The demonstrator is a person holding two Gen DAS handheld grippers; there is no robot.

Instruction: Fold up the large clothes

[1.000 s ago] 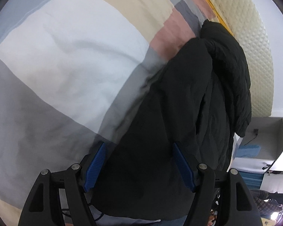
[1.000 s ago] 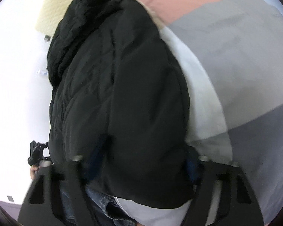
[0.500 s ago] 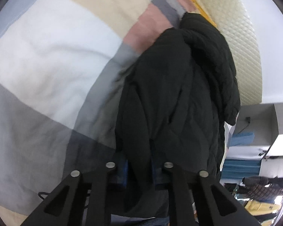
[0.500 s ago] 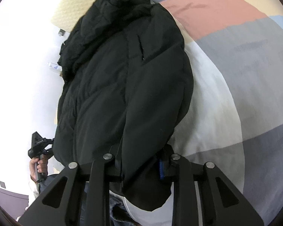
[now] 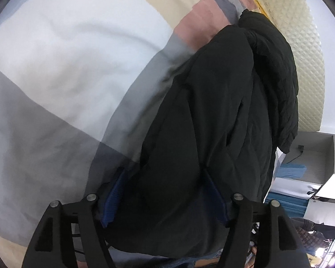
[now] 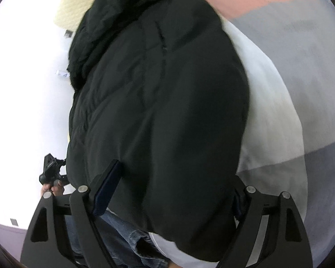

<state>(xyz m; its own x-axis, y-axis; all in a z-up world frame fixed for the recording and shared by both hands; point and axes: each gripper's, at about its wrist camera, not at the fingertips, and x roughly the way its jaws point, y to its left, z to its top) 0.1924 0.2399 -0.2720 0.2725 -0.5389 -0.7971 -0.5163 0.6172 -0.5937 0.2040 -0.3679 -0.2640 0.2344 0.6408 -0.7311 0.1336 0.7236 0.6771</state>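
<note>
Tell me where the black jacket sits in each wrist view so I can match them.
Left wrist: black jacket fills centre-right, running to the bottom edge.
Right wrist: black jacket fills the centre, top to bottom.
Shared landmark: the cream quilted headboard beyond the jacket's far end.

Right gripper (image 6: pixel 169 192) jaws were opening, wide apart; black jacket (image 6: pixel 158 102) lay between them on checked bedding (image 6: pixel 301 89).

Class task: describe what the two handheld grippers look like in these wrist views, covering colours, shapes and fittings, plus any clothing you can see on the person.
Both the left gripper and the right gripper have black angular linkage arms with triangular cut-outs and round silver pivot pins. Their fingers carry blue ribbed pads. The person wears blue denim jeans.
</note>
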